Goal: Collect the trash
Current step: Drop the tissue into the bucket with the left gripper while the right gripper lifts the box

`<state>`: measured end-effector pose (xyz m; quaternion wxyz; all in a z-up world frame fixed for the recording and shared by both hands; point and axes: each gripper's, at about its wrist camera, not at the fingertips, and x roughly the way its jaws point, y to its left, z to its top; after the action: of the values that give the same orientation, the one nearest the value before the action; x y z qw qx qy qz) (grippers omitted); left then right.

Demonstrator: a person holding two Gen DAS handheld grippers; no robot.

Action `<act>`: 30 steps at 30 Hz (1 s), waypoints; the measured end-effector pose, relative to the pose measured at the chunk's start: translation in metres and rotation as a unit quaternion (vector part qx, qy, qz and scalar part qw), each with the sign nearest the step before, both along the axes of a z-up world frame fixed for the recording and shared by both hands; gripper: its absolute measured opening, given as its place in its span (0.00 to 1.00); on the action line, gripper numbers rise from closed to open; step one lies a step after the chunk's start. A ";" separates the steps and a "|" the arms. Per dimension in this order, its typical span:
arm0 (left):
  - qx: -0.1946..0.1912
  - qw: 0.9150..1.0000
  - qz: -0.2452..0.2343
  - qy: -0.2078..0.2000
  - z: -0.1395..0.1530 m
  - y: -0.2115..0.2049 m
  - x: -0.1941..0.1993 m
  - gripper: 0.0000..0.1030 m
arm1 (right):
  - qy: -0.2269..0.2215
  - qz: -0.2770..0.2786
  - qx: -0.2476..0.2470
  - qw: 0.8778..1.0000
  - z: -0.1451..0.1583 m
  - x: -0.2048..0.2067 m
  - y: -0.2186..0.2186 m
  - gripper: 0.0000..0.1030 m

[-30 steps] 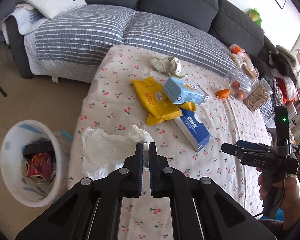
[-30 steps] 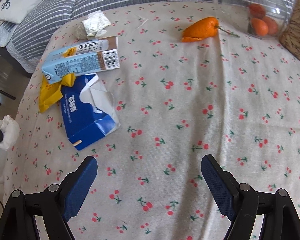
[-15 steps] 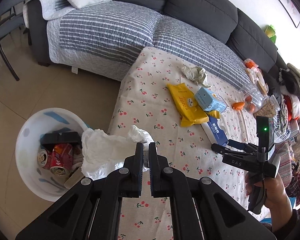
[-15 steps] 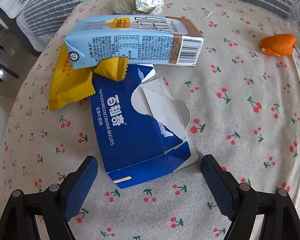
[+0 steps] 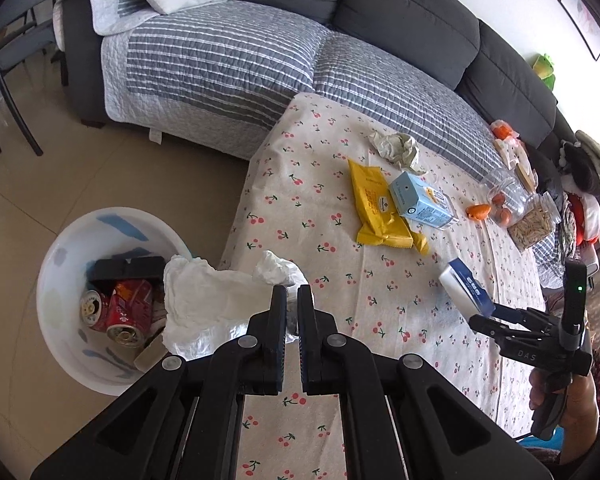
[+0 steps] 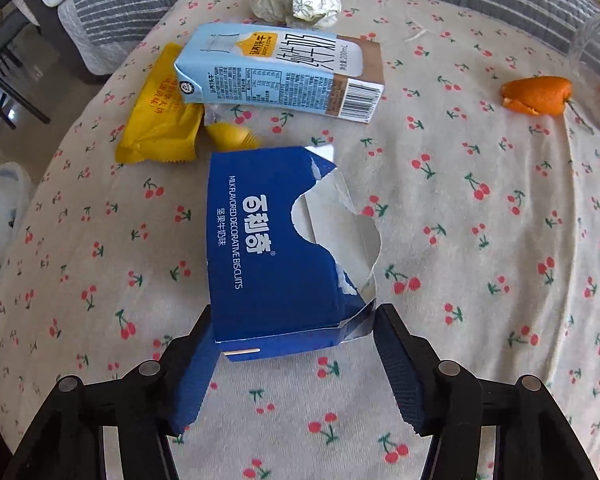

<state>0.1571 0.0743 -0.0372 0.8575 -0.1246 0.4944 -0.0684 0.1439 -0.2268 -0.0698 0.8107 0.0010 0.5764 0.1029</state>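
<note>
Torn blue biscuit box [image 6: 276, 256] lying flat on the cherry-print surface [image 6: 480, 280], centre of the right wrist view, long axis running straight away from the camera toward the milk carton [image 6: 276, 72] and yellow wrapper [image 6: 160, 120] at upper centre. Near short end sitting between the fingers of the right gripper [image 6: 296, 364], one on each long side; jaws closing, pads right at the box's edges, firm pressing not yet evident. Clearly the nearer tool for this piece. Left gripper [image 5: 292, 312], bottom centre of its own view, clenched on a crumpled white tissue [image 5: 216, 300], hanging at the surface's edge beside the white bin [image 5: 60, 256] at lower left, cans inside. Squeeze across the box's short width likely enough; thin torn card may buckle.
</note>
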 end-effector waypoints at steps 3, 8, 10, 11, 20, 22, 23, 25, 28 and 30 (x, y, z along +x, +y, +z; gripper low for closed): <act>0.005 1.000 0.001 -0.001 0.001 0.004 -0.004 0.05 | -0.002 -0.003 0.003 1.000 0.011 -0.017 -0.011 0.63; 0.006 1.000 0.011 0.000 0.000 0.017 -0.012 0.05 | -0.005 -0.004 0.022 1.000 0.028 -0.045 -0.031 0.63; 0.006 1.000 0.017 -0.001 0.000 0.024 -0.016 0.05 | -0.009 -0.003 0.026 1.000 0.032 -0.050 -0.035 0.63; 0.006 1.000 0.020 -0.001 0.000 0.027 -0.017 0.05 | -0.011 -0.003 0.029 1.000 0.035 -0.053 -0.037 0.63; 0.021 0.998 0.063 -0.004 -0.008 0.067 -0.014 0.05 | -0.016 0.005 0.022 1.000 0.037 -0.059 -0.033 0.63; 0.025 0.997 0.079 0.000 -0.015 0.079 -0.011 0.05 | -0.017 0.010 0.022 1.000 0.037 -0.058 -0.028 0.63; 0.025 0.996 0.087 0.002 -0.019 0.084 -0.009 0.05 | -0.018 0.013 0.023 0.999 0.037 -0.056 -0.025 0.64; 0.027 0.994 0.104 0.009 -0.025 0.094 -0.007 0.07 | -0.020 0.017 0.026 0.999 0.038 -0.054 -0.018 0.63; 0.024 0.990 0.134 0.030 -0.032 0.106 -0.006 0.43 | -0.023 0.026 0.031 0.999 0.040 -0.052 -0.006 0.64; 0.031 0.988 0.148 0.030 -0.030 0.111 -0.010 0.69 | -0.025 0.031 0.034 0.999 0.040 -0.050 0.001 0.64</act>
<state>0.1476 0.1848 -0.0670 0.8466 -0.1721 0.4975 0.0784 0.0942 -0.2259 -0.0294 0.8207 0.0081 0.5520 0.1474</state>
